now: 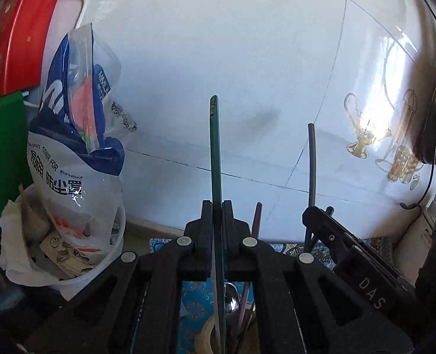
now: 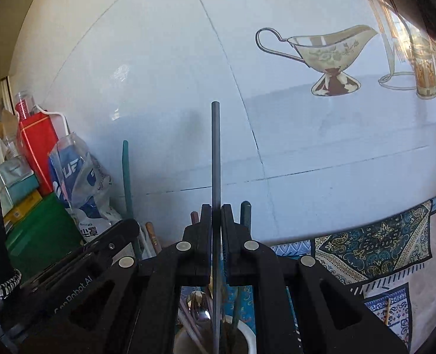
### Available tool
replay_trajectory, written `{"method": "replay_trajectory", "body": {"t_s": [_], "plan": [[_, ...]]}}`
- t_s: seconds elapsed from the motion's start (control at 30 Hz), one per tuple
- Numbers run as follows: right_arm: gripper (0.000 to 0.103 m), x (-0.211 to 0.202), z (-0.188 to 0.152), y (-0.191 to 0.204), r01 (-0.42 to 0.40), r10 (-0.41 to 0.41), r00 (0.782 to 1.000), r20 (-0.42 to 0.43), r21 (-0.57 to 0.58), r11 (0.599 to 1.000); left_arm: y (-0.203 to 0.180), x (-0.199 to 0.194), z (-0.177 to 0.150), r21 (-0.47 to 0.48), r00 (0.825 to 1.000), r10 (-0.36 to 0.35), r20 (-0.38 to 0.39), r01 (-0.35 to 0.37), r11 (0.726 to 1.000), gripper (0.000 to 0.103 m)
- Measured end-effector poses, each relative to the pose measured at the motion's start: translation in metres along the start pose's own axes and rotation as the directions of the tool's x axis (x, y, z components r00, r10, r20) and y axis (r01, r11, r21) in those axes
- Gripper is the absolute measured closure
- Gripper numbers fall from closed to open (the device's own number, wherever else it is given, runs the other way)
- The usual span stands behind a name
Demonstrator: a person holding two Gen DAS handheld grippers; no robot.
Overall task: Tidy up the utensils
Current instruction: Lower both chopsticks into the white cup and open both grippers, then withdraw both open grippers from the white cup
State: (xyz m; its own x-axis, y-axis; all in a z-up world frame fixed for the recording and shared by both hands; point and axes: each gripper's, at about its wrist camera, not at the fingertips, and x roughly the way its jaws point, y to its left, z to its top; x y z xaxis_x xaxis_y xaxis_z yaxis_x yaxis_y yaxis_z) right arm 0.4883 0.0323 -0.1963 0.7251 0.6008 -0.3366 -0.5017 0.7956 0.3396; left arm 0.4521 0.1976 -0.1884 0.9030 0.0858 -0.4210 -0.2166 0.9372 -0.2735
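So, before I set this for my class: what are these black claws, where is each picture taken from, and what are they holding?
Each claw is a hand-held gripper with a camera looking along its two fingers; no robot is involved. In the left-hand picture, the left gripper is closed on a dark green chopstick. In the right-hand picture, the right gripper is closed on a grey chopstick. Both sticks stand upright over a white cup holding a spoon and more utensils. Behind is a tiled wall; below, a patterned tablecloth.
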Motion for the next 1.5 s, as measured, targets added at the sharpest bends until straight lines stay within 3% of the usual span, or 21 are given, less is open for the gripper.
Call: {"method": "replay_trajectory", "body": {"t_s": [0.17, 0.43, 0.8, 1.03, 1.17, 1.4, 1.5], "plan": [[0.097, 0.005, -0.015, 0.002, 0.017, -0.018, 0.999, -0.028, -0.025, 1.0, 0.003, 0.009, -0.013, -0.011, 1.0, -0.007, -0.003, 0.007, 1.0, 0.1], [0.097, 0.0, -0.028, 0.001, 0.041, -0.05, 0.994, -0.095, -0.089, 0.995, -0.001, 0.007, -0.036, -0.001, 0.997, -0.006, -0.078, 0.006, 1.0, 0.1], [0.097, -0.027, -0.026, -0.002, 0.032, -0.07, 0.962, -0.265, -0.145, 0.989, -0.01, -0.03, -0.05, 0.047, 0.969, 0.002, -0.247, 0.01, 0.999, 0.1], [0.097, -0.053, -0.017, 0.001, 0.0, -0.064, 0.943, -0.325, -0.193, 0.981, -0.012, -0.06, -0.051, 0.075, 0.952, 0.026, -0.304, -0.003, 0.997, 0.099], [0.087, -0.074, -0.011, -0.006, -0.009, -0.061, 0.936, -0.346, -0.195, 0.981, -0.023, -0.075, -0.044, 0.095, 0.947, 0.033, -0.318, -0.003, 0.995, 0.095], [0.083, -0.114, -0.004, -0.035, 0.037, -0.128, 0.924, -0.36, -0.248, 0.968, -0.048, -0.097, -0.038, 0.143, 0.945, 0.035, -0.325, 0.013, 0.99, 0.084], [0.079, -0.13, -0.005, -0.054, 0.067, -0.16, 0.914, -0.374, -0.251, 0.966, -0.061, -0.102, -0.041, 0.156, 0.94, 0.017, -0.341, 0.039, 0.987, 0.073]]}}
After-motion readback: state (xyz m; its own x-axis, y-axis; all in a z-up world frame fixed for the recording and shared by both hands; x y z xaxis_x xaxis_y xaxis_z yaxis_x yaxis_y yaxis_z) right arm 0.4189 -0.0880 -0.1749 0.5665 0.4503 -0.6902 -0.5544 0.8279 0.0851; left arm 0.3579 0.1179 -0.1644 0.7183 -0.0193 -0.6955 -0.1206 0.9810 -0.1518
